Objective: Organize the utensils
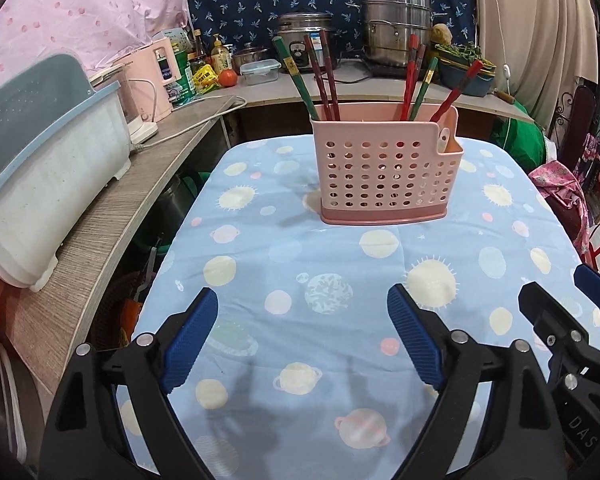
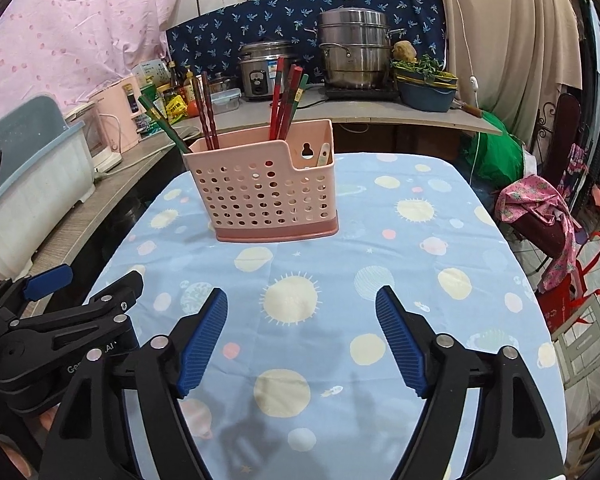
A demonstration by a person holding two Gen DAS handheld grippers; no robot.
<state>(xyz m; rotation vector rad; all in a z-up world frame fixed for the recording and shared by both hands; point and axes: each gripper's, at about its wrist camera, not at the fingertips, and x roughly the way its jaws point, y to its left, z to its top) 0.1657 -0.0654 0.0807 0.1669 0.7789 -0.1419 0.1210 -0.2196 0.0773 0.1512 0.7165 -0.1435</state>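
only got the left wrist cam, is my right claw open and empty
Observer: Yes, the right claw is wide open, with only tablecloth showing between its pads.
Operator: anything odd in that small pocket
Observer: The holder has a keyhole hanging slot in its back wall there, beside the pale handle.
Operator: what's off to my far right
Observer: A pale slatted frame, maybe a chair, stands off the tablecloth's right edge.
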